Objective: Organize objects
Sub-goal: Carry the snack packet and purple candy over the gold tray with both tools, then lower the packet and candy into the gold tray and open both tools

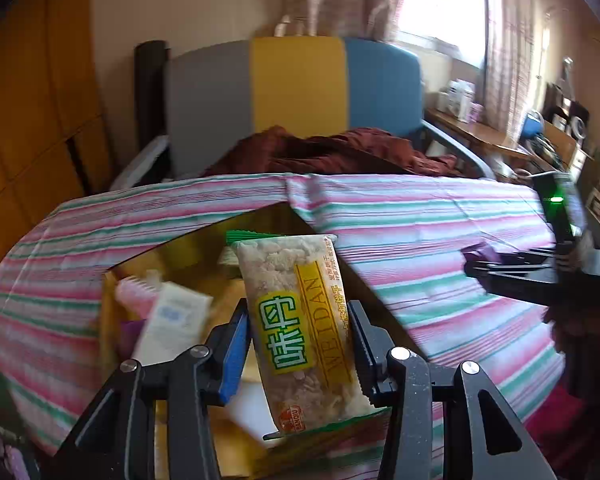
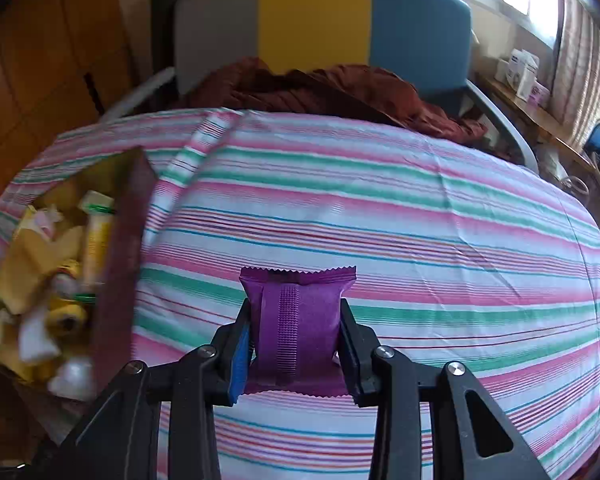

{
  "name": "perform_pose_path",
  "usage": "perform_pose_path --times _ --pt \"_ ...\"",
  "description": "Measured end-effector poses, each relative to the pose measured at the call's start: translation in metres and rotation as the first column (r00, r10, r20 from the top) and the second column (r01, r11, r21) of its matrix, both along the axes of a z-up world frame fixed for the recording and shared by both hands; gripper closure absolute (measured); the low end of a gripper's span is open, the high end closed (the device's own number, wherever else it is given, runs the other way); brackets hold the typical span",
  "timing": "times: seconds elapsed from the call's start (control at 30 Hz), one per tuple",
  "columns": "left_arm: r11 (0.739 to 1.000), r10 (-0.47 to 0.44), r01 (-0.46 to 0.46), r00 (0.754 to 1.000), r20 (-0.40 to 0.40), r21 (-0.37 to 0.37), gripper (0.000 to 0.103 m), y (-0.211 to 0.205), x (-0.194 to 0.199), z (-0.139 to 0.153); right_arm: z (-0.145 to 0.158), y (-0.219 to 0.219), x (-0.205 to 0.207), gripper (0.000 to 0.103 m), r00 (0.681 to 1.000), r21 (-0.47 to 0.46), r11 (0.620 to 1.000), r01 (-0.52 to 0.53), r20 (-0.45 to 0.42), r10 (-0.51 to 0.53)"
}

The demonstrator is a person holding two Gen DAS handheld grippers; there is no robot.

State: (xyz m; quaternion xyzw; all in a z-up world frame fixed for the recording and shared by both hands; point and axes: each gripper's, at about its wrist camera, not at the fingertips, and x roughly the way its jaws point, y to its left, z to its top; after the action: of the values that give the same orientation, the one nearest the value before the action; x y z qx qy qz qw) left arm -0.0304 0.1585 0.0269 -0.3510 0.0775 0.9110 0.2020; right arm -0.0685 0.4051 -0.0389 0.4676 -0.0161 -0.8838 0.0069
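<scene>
- Clear plastic snack packet with a yellow-and-green label [image 1: 300, 332], crumbly pale contents showing: pinched at its sides by the left claw [image 1: 300, 348], held upright over the open box.
- Small purple foil sachet with crimped zigzag ends [image 2: 298, 328]: pinched between the pads of the right claw [image 2: 296, 344], held above the striped cover, back seam facing the camera.
- In the left wrist view the right claw [image 1: 496, 268] shows at far right, purple sachet at its tip.
- Open cardboard box with a dark red outer wall [image 2: 122, 264]: sits at the left of the worktop, crowded with mixed items, among them a white tube [image 1: 172, 320], a pink comb-like piece [image 1: 134, 290] and yellow tubes [image 2: 96, 240]. Contents are blurred.
- Worktop under a pink, green and white striped cloth [image 2: 380, 208]; cloth bare to the right of the box.
- Beyond the far edge: rumpled dark red fabric [image 2: 340, 88] on a chair with a grey, yellow and blue back [image 2: 316, 20].
- Far right: window with curtains [image 1: 440, 0], a cluttered wooden side desk [image 1: 480, 132].
</scene>
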Motion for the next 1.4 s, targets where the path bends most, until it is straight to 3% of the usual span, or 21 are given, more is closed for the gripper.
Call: perform_pose_path --times 0.3,0.8,1.03,1.17,1.4 --pt "0.995 0.096 -0.096 0.995 -0.027 0.011 0.056 -0.047 0.004 -0.004 0.036 -0.089 0.028 0.066 0.983 -0.113 0.980 -0.163 -0.103 0.151" --pt "0.977 0.214 -0.214 0.976 -0.034 -0.011 0.056 -0.103 0.009 -0.016 0.034 -0.176 0.044 0.066 0.942 -0.130 0.935 -0.329 -0.120 0.314" --pt "0.965 0.261 -0.261 0.965 0.002 -0.005 0.056 -0.132 0.013 -0.025 0.030 -0.188 0.050 0.066 0.933 -0.064 0.936 -0.347 -0.123 0.338" --pt "0.958 0.286 -0.287 0.957 0.044 0.014 0.056 -0.149 0.013 -0.031 0.025 -0.181 0.050 0.066 0.945 -0.040 0.950 -0.309 -0.123 0.302" --pt "0.932 0.350 -0.358 0.930 0.109 0.060 0.056 -0.179 0.006 -0.036 0.018 -0.156 0.048 0.066 0.968 -0.083 0.968 -0.237 -0.108 0.228"
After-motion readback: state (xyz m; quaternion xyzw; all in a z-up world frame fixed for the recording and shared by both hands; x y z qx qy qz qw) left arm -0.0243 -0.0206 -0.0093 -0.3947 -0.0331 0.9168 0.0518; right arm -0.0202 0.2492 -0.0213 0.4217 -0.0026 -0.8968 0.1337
